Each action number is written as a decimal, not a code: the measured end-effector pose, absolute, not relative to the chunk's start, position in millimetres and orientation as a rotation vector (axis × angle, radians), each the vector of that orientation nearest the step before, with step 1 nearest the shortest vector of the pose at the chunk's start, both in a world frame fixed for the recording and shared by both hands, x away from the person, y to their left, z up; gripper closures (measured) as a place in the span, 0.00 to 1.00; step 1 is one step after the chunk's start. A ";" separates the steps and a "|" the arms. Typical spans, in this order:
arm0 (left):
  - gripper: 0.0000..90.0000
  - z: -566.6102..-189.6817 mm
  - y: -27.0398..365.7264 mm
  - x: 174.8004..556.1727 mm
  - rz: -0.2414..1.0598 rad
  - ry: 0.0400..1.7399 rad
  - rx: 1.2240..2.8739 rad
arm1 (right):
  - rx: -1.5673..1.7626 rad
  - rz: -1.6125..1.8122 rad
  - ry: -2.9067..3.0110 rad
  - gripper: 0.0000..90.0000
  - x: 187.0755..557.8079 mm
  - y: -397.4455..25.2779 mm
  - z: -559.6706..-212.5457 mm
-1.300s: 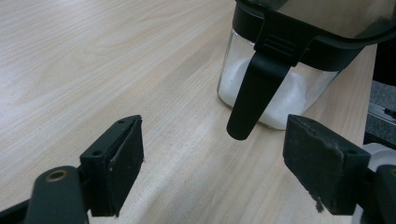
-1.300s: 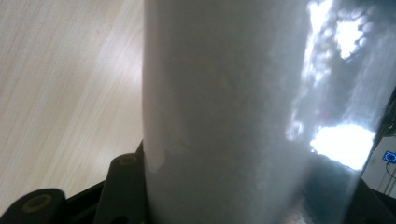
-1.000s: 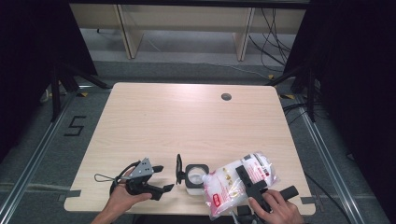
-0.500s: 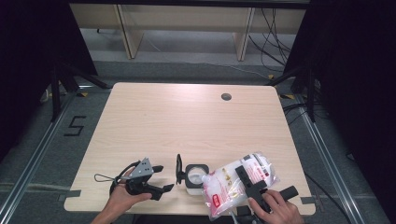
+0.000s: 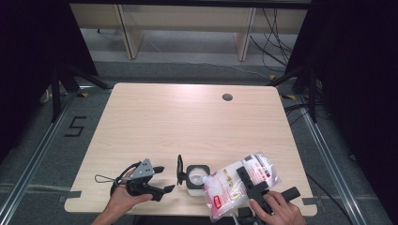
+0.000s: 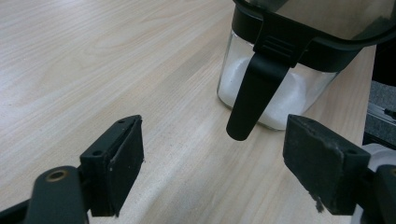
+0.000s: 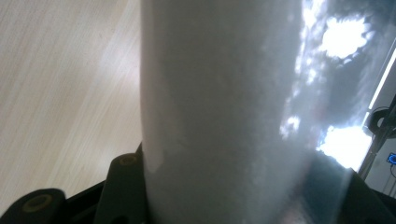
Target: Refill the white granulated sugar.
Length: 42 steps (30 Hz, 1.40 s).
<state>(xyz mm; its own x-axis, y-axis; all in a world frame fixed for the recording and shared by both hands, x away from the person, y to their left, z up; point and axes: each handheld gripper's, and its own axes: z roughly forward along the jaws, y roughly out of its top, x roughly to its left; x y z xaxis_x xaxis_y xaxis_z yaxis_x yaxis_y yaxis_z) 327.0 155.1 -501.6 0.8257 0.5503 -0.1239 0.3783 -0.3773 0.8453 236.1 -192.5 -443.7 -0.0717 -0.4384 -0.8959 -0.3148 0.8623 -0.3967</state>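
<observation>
Grey floor (image 5: 187, 70), wooden shelving (image 5: 187, 18) behind

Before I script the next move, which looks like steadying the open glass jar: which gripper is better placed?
Left. The left gripper is open and empty, its jaws aimed at the square glass jar with black rim. The right gripper is shut on the clear plastic bag of white powder.

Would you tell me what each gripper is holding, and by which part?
The right gripper clamps the plastic bag of white powder across its middle; the left gripper is open and holds nothing.
</observation>
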 end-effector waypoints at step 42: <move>0.22 -501.2 155.0 327.1 0.212 0.689 2.012 | -0.616 -0.127 1.677 0.58 235.9 -193.0 -439.9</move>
<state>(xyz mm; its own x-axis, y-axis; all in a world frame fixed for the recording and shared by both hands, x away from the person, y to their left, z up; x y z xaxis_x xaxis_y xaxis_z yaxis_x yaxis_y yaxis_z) 327.1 155.0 -501.2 0.8251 0.5502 -0.1286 0.3828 -0.3769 0.8435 235.9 -193.0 -439.9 -0.0739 -0.4614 -0.8841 -0.3230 0.8498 -0.4165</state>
